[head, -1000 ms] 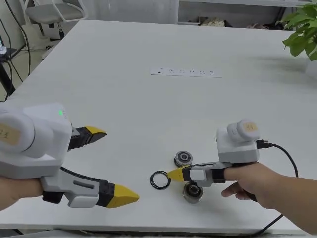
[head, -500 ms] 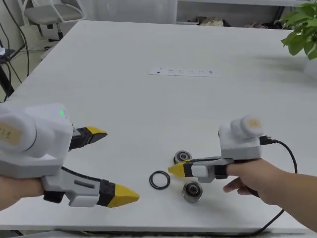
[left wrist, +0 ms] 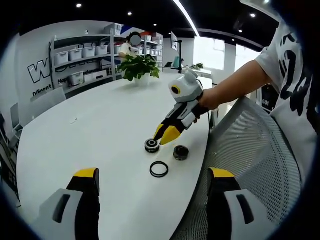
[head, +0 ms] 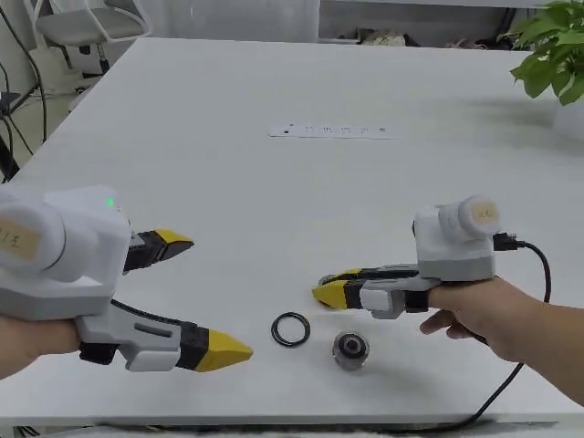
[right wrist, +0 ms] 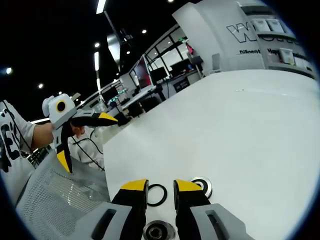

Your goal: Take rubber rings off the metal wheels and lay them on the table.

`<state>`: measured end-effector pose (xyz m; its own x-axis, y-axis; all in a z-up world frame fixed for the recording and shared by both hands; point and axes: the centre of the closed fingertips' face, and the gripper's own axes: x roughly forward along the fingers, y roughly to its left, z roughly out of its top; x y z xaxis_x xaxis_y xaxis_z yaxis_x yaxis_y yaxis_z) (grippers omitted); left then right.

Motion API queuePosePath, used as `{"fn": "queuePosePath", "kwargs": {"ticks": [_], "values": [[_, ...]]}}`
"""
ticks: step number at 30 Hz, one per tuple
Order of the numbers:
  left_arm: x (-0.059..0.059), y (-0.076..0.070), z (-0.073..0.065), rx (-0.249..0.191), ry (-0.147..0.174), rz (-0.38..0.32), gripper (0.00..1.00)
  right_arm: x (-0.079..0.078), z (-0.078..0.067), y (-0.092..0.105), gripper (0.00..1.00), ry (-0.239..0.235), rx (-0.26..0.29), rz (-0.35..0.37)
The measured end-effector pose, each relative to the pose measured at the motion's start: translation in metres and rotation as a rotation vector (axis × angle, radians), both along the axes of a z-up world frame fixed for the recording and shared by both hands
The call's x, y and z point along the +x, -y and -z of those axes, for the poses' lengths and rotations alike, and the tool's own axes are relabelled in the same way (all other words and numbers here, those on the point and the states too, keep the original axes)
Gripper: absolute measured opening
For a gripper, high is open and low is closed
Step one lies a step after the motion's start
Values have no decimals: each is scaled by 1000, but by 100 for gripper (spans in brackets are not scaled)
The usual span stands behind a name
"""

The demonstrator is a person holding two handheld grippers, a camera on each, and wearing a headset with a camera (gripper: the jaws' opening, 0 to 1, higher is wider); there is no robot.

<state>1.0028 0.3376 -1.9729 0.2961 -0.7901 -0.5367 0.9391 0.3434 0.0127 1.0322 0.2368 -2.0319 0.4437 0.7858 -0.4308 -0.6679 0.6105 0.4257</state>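
A loose black rubber ring [head: 290, 329] lies flat on the white table [head: 274, 201] near its front edge. One metal wheel [head: 350, 349] stands just right of it. The left gripper view has the ring [left wrist: 159, 169], that wheel [left wrist: 180, 152] and a second wheel [left wrist: 152, 145] right under the right gripper's tips [left wrist: 167, 134]. My right gripper [head: 324, 287] hovers above the wheels, jaws a narrow gap apart, holding nothing; its own view looks down on the ring [right wrist: 156, 194] and the second wheel [right wrist: 202, 184]. My left gripper [head: 201, 295] stands wide open to the ring's left.
A strip of small sockets [head: 333, 131] is set in the table's middle. A potted plant [head: 552, 55] stands at the far right corner. The right gripper's cable [head: 529, 274] trails off the front edge. An office chair [head: 91, 23] is beyond the far left corner.
My right gripper has lifted and drawn back to the right, away from the ring. It now covers the farther wheel in the head view. The left gripper has stayed in place.
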Motion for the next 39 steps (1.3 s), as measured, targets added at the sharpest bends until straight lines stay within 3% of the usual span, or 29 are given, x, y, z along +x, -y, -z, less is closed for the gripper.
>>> {"fn": "queuePosePath", "kwargs": {"ticks": [14, 25, 30, 39], "values": [[8, 8, 1, 0, -10, 7, 85, 6, -4, 19, 33, 81, -67, 26], [15, 19, 3, 7, -16, 24, 82, 6, -6, 32, 35, 116, -100, 35], [18, 25, 7, 16, -22, 32, 82, 5, -2, 38, 37, 114, -126, 30], [26, 35, 14, 14, -33, 35, 79, 6, 1, 45, 40, 152, -156, 28]]}}
